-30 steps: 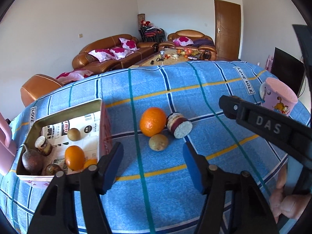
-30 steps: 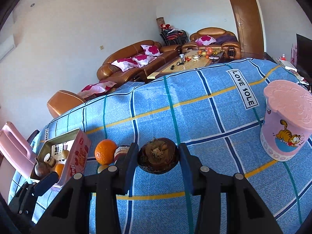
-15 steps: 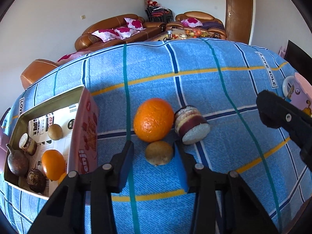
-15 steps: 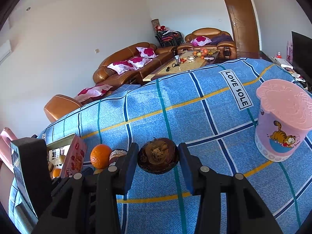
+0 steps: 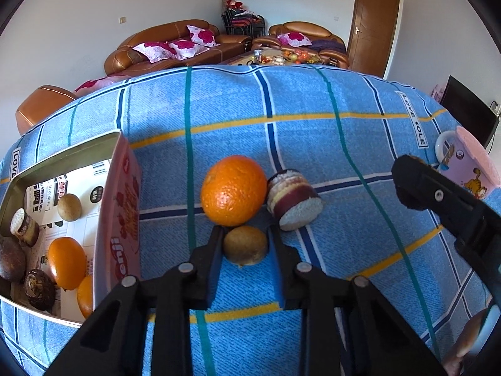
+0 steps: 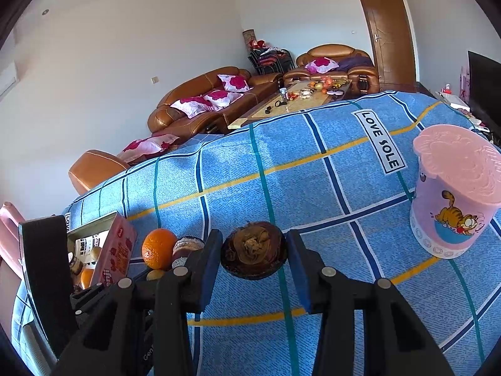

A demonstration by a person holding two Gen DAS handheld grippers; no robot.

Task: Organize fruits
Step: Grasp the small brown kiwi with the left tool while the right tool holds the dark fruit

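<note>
Now, left jaws closed on small brown fruit, right jaws gripping dark round fruit.

Orange behind kiwi, tin left, cup far right.

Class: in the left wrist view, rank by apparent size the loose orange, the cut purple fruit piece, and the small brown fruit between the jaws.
1. loose orange
2. cut purple fruit piece
3. small brown fruit, smallest although nearest the camera
</note>
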